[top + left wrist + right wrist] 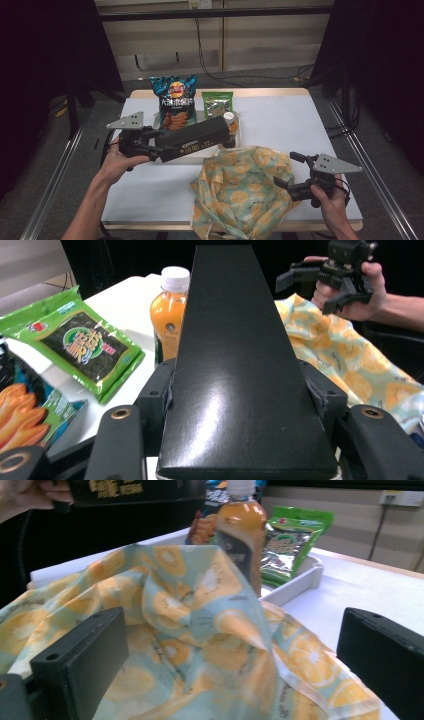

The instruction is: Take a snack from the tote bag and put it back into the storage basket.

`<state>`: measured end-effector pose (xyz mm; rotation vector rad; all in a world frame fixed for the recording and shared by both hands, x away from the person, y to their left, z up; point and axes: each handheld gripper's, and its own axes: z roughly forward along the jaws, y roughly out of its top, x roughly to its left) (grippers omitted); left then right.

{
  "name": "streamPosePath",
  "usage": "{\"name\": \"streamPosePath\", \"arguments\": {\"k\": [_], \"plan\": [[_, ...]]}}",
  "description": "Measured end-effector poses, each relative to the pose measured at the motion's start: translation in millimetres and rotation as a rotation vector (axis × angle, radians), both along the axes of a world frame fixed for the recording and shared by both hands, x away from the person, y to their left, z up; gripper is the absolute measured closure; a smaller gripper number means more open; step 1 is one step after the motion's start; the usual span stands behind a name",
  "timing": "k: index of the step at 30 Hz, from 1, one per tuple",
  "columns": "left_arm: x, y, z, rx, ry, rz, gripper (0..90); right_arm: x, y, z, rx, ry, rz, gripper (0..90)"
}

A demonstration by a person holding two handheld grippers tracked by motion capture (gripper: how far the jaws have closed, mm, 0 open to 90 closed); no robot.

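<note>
Far left, my left gripper (pixel 152 141) is clamped on one end of the black box (pixel 195 138); jaws part-closed, pressing both its long sides. The box hangs level over the white tray (pixel 239 142), just in front of the chips (pixel 173 100), seaweed pack (pixel 217 104) and juice bottle (pixel 229 120). Moving right, the yellow-patterned cloth (pixel 245 190) lies bunched on the table's (pixel 280 120) near edge. At its right side, my right gripper (pixel 290 170) gapes wide, pads off the cloth, gripping nothing.
</note>
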<state>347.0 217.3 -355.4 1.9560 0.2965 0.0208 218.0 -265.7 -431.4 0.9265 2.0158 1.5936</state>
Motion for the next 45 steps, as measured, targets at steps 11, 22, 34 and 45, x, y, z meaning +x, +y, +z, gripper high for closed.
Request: {"name": "streamPosePath", "arguments": {"k": [11, 22, 34, 45], "plan": [[9.0, 28.0, -12.7, 0.034, 0.021, 0.033, 43.2, 0.8, -3.5, 1.1, 0.019, -0.004, -0.015, 0.0], [21.6, 45.1, -26.4, 0.088, 0.023, 0.072, 43.2, 0.2, -1.9, 0.8, 0.009, -0.002, -0.006, 0.0], [37.0, 50.7, -42.3, 0.124, 0.044, 0.071, 43.2, 2.2, -1.6, -1.2, 0.008, 0.004, -0.004, 0.0], [60.3, 42.1, -53.6, 0.153, 0.059, 0.080, 43.1, 2.9, -1.3, -2.1, 0.008, 0.006, -0.003, 0.0]]}}
